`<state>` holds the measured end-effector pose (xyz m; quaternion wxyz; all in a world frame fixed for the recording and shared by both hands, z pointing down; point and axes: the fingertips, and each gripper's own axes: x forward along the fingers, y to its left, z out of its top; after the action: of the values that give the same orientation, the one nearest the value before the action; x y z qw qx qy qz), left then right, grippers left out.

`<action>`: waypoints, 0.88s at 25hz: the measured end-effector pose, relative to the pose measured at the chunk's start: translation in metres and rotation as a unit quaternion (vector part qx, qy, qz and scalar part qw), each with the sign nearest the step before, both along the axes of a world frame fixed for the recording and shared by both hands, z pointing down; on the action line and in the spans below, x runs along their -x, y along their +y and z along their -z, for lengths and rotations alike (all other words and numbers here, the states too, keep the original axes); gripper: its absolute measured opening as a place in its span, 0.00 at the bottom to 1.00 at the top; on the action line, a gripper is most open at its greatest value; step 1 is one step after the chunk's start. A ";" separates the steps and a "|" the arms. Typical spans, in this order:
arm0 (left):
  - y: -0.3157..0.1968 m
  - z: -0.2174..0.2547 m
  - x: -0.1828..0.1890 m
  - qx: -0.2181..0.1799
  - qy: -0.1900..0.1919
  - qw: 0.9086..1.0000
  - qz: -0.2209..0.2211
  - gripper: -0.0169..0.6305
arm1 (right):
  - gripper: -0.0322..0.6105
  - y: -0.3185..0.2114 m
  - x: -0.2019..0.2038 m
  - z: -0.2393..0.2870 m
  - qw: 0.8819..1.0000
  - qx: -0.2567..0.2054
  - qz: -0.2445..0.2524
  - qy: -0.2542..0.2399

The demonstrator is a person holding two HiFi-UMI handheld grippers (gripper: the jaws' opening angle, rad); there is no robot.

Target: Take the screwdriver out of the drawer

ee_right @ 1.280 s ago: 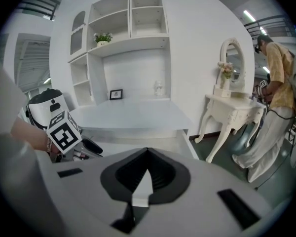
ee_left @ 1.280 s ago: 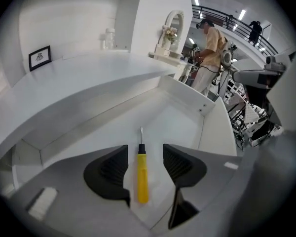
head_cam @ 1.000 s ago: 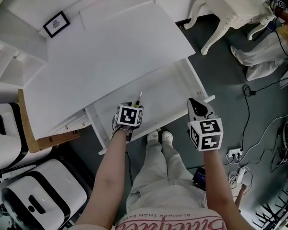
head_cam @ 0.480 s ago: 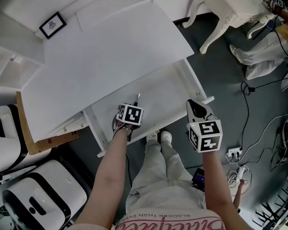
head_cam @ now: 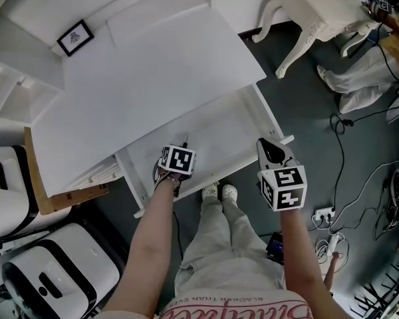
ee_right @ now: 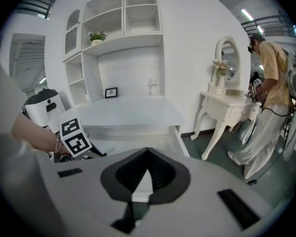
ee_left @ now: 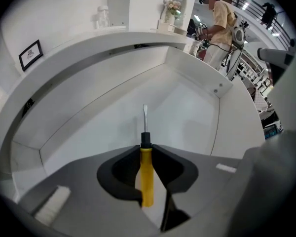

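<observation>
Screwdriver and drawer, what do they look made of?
Screwdriver: handle looks like smooth yellow plastic with a black collar; thin grey shaft, likely bare metal. Drawer: matte white flat panels, probably painted or laminated board; can't tell which.

White desk [head_cam: 153, 65], ornate white dressing table [head_cam: 319, 5], dark grey floor [head_cam: 306, 111], white wall shelves [ee_right: 124, 14].
</observation>
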<state>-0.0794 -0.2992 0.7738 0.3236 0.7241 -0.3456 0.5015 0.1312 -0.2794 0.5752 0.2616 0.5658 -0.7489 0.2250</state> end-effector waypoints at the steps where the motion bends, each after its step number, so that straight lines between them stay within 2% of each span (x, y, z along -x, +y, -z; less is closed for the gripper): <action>1: 0.000 0.002 -0.001 -0.001 0.001 1.000 0.000 0.15 | 0.06 -0.001 0.000 0.002 1.000 -0.002 0.001 0.000; 7: -0.014 0.029 -0.007 -0.037 0.008 0.999 -0.011 0.15 | 0.06 -0.004 0.002 0.017 1.000 -0.017 0.011 0.001; 14: -0.016 0.054 -0.011 -0.049 0.014 0.998 -0.024 0.15 | 0.06 -0.013 0.010 0.044 0.999 -0.043 0.025 0.004; 22: -0.022 0.088 -0.018 -0.083 0.021 0.995 -0.042 0.15 | 0.06 -0.021 0.013 0.071 0.997 -0.072 0.024 0.001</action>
<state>-0.0616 -0.3215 0.6858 0.2484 0.7726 -0.3481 0.4692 0.1182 -0.3008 0.5045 0.2264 0.5650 -0.7764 0.1633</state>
